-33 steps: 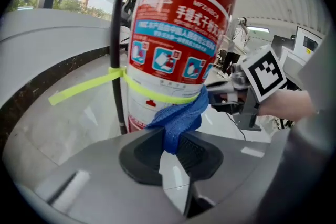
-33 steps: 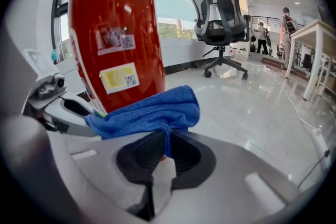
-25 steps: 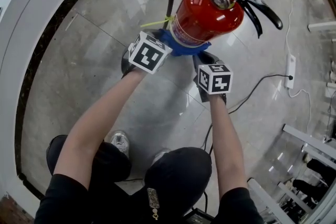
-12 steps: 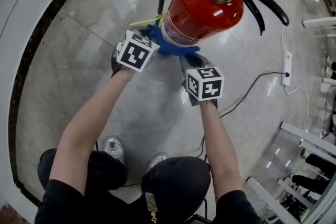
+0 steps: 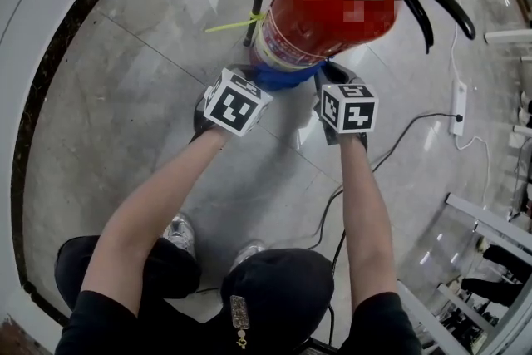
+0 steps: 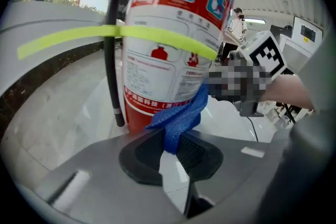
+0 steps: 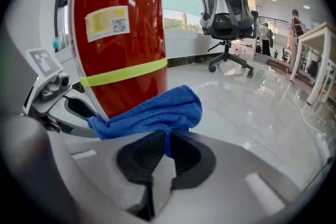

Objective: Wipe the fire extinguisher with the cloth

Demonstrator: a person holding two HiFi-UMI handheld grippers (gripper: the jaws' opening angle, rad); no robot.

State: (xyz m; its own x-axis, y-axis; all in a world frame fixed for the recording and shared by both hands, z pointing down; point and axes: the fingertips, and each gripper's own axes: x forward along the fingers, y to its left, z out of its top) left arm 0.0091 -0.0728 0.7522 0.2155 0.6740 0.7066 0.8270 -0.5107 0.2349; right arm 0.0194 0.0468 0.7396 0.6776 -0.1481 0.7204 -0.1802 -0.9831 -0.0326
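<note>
We hold the left tongs [image 6: 172, 147] and the right tongs [image 7: 167, 152] each clamped narrowly on one end of the blue cloth [image 7: 152, 110], which wraps around the lower body of the red fire extinguisher [image 5: 291, 41] standing on the glossy floor [image 5: 141, 129].

Floor [image 5: 125, 120]: pale, glossy stone tiles beneath you, reflecting light.
Border [image 5: 41, 120]: dark curved band set in the floor at your left.
Windows [image 7: 181, 8]: daylight and greenery beyond the glazing.
Office chair [image 7: 226, 13]: black, high-backed, on castors, before the windows.
Power strip [image 5: 456, 114]: white, on the floor at your right; a black cable [image 5: 420, 118] runs up to it.
Table [image 7: 315, 65]: white legs, far right.
</note>
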